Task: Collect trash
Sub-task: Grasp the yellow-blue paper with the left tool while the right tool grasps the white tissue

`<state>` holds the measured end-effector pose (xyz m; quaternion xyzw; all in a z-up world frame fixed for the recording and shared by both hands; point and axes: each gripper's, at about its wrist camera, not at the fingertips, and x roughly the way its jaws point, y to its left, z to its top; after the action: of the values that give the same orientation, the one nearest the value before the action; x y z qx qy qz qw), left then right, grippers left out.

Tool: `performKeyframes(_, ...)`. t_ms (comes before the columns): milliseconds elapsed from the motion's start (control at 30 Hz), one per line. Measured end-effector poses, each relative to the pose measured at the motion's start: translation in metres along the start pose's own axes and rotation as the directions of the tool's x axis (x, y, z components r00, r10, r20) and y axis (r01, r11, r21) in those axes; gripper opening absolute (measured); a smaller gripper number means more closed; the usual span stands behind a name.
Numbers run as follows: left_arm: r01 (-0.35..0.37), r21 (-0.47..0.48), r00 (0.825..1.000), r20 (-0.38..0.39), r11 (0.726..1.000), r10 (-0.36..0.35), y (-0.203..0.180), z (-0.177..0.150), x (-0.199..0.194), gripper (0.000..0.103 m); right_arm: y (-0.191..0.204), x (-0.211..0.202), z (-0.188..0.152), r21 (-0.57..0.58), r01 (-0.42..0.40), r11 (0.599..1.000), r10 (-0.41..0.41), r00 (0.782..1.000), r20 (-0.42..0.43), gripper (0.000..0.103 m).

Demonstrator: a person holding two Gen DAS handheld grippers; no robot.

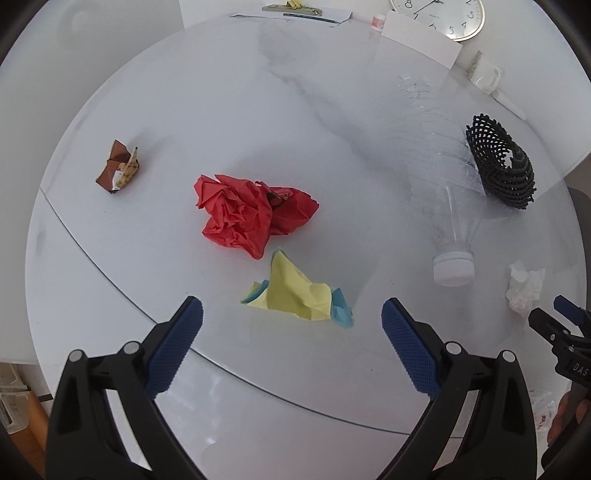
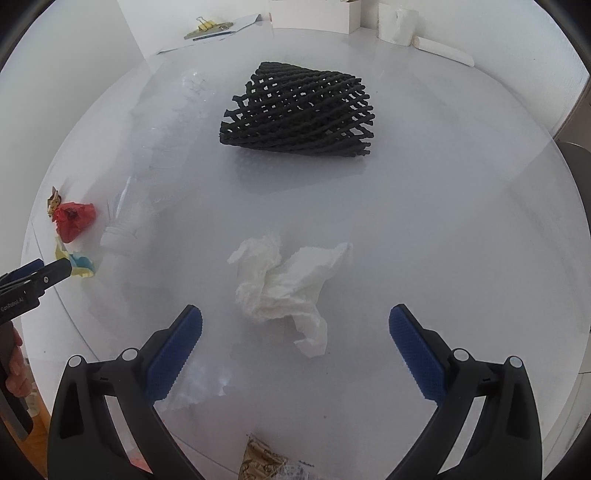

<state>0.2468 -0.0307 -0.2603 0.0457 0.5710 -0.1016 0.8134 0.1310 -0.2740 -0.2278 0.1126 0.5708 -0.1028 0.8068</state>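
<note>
My left gripper [image 1: 291,314] is open and empty, just short of a crumpled yellow and blue paper [image 1: 295,295] on the round white table [image 1: 110,258]. Beyond it lie a crumpled red paper [image 1: 251,214] and a brown wrapper [image 1: 120,168]. My right gripper [image 2: 295,321] is open and empty, its fingers on either side of a crumpled white tissue [image 2: 284,291]. A black foam net [image 2: 299,110] lies farther back. A clear plastic bottle [image 1: 443,177] with a white cap lies between the two groups.
A wall clock [image 1: 439,14], papers with a binder clip [image 2: 207,27] and white boxes [image 2: 314,14] sit at the table's far edge. A clear packet with brown contents [image 2: 266,458] lies at the near edge, below my right gripper.
</note>
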Motion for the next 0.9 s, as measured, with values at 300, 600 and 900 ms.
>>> performKeyframes(300, 0.017, -0.007, 0.999, -0.045, 1.0, -0.017, -0.001, 0.008, 0.018, 0.06, 0.008, 0.018, 0.003, -0.03, 0.032, 0.999, -0.032, 0.999, -0.016, 0.088)
performKeyframes(600, 0.025, 0.03, 1.0, -0.014, 0.999, -0.024, -0.001, 0.008, 0.006, 0.049, 0.009, 0.023, 0.009, -0.028, 0.003, 1.0, -0.004, 0.999, -0.039, 0.031)
performKeyframes(900, 0.055, 0.023, 0.998, 0.005, 0.998, -0.055, 0.011, 0.0, -0.013, 0.047, 0.011, 0.002, 0.01, -0.032, -0.021, 0.999, 0.021, 1.0, -0.003, 0.028)
